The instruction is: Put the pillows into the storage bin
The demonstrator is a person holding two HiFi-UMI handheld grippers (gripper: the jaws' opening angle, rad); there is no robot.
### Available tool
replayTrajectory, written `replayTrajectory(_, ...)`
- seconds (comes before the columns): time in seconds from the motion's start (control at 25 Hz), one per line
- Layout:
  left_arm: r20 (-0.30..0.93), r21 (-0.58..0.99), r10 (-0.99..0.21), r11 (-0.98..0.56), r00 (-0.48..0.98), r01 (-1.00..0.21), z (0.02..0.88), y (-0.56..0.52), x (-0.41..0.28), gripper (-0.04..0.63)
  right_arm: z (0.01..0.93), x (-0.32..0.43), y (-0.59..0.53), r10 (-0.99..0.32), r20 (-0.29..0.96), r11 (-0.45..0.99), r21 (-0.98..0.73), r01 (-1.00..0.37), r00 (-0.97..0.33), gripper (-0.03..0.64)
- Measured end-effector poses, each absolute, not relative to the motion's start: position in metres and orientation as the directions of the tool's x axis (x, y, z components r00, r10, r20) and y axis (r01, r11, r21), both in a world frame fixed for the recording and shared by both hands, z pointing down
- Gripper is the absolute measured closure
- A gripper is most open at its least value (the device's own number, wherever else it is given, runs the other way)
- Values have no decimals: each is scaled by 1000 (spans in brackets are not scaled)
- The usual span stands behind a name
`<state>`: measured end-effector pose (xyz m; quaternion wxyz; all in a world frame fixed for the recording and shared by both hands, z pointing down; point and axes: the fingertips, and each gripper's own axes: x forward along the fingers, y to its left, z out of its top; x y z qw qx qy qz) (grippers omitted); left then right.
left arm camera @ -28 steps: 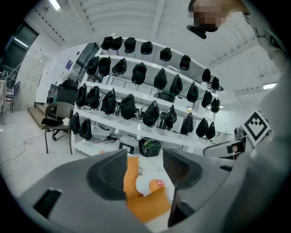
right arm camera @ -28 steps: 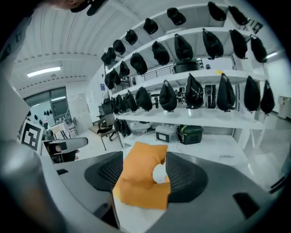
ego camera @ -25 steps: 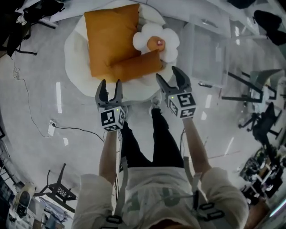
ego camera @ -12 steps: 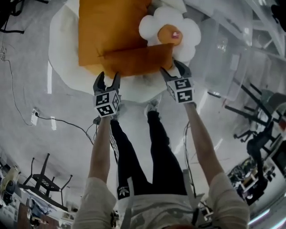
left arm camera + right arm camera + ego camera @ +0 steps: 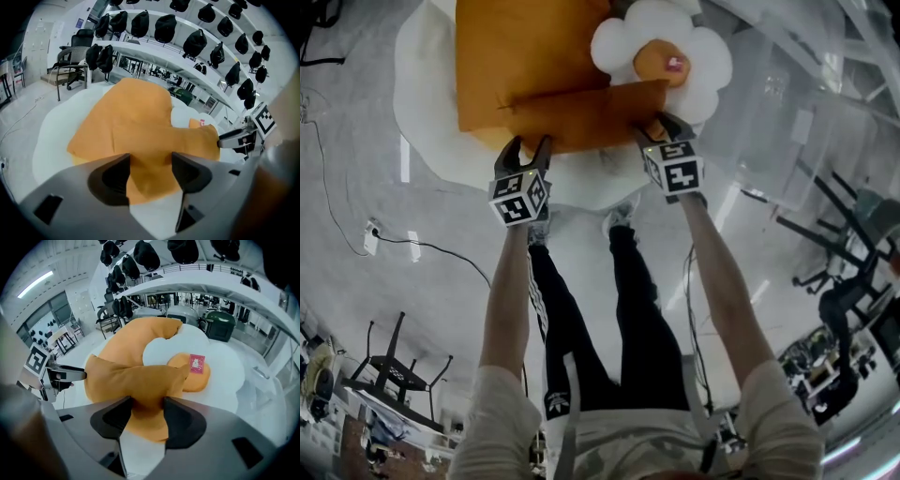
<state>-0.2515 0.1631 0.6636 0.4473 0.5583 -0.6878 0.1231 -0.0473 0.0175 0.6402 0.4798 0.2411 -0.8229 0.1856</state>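
A small orange pillow lies across the front of a larger orange pillow. A white flower-shaped pillow with an orange centre sits to their right. My left gripper is at the small pillow's left end. Its jaws are opening, and the pillow's corner sits between them in the left gripper view. My right gripper is at the pillow's right end. Its jaws are closing, and in the right gripper view the fingers pinch the orange fabric.
All the pillows rest on a round white cushion on the floor. A clear plastic storage bin stands to the right of it. A cable and socket strip lie on the floor at left. Chairs and stands are at the edges.
Both grippers have moved forward from in front of the cushion onto the ends of the small orange pillow. The left jaws spread wider and the right jaws narrowed on the fabric.
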Motion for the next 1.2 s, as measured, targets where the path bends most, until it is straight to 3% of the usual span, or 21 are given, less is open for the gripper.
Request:
replayTrajectory(0.16,775,329,-631,366,28,-870,662,161,-252,354,636,-46,19,-228,888,797,-65,-601,-399,510)
replayTrajectory(0.28,823,238,-568,369,-15,-898,661,169,-255,572,632,-41,19,-236,888,786,-65,-615,-395,591)
replayTrajectory(0.32,830,214,-557,366,-29,-905,660,171,-255,585,630,-41,21,-233,887,790,-66,-609,-398,597)
replayTrajectory(1.2,663,229,-714,480,-225,-847,525,161,-235,591,471,-30,4,-396,681,812,-54,-581,-616,606)
